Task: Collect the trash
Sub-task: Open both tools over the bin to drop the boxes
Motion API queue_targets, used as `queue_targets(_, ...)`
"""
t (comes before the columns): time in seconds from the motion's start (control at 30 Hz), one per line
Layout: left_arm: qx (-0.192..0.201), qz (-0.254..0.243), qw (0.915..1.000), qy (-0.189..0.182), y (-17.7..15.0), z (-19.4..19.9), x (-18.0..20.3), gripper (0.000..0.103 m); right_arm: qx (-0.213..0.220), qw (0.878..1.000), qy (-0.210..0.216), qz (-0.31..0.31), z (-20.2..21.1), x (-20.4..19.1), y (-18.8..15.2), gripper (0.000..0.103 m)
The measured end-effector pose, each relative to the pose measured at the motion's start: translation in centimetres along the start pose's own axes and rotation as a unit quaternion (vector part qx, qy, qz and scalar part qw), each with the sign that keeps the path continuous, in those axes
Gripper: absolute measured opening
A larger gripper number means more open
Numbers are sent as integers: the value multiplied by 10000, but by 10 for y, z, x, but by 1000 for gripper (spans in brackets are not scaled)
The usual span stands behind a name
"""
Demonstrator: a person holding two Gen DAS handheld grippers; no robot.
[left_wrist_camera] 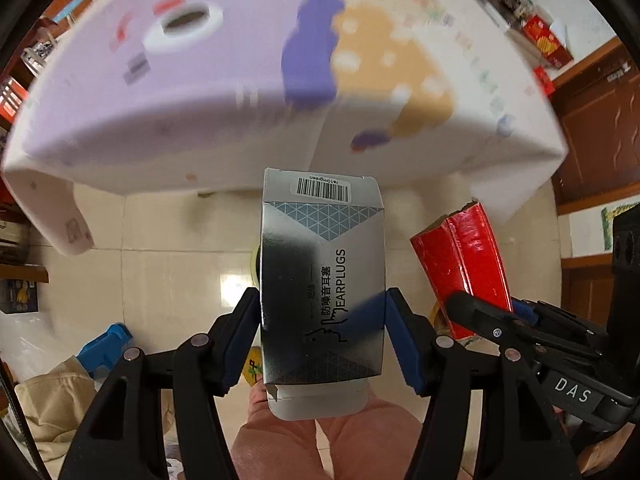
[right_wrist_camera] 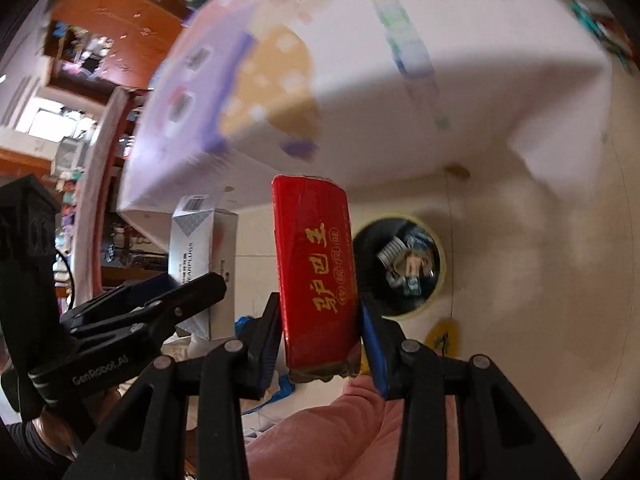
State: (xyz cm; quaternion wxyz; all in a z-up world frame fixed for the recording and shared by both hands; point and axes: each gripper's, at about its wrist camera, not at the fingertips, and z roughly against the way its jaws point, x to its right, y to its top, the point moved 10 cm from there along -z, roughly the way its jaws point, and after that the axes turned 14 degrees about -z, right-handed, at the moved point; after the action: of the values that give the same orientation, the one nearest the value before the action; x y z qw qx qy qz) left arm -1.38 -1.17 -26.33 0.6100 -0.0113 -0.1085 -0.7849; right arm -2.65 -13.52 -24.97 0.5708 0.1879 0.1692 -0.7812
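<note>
My left gripper is shut on a silver earplugs box, held upright over the tiled floor, below the table edge. My right gripper is shut on a red box with gold characters. Each held box shows in the other view: the red box to the right, the silver box to the left. A yellow-rimmed trash bin with a black liner stands on the floor just right of the red box and holds several pieces of trash.
A table with a purple, orange and white cloth fills the upper part of both views. White tape rolls lie on it. A blue object and beige fabric lie on the floor at left. Wooden cabinets stand at right.
</note>
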Motion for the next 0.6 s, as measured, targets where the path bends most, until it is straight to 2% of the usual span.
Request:
queue_targets(0.2, -257, 68, 9996, -57, -13, -87, -15, 62, -252, 9982, -253, -483, -81, 48, -5, 39)
queue_targets(0.3, -376, 127, 9992, 78, -16, -132, -26, 63, -388, 9962, -374, -681, -129, 72, -2, 39)
queue_targets(0.47, -526, 278, 9981, 125, -18, -197, -39, 65, -422, 9942, -339, -934, -187, 95, 13, 42)
queue_targets(0.53, -689, 339, 9970, 109, -23, -222, -45, 68, -359, 9942, -335, -955, -208, 101, 21, 45)
queue_targets(0.6, -776, 381, 9961, 161, -25, -237, -49, 78, -313, 9944, -392, -927, -222, 105, 29, 51)
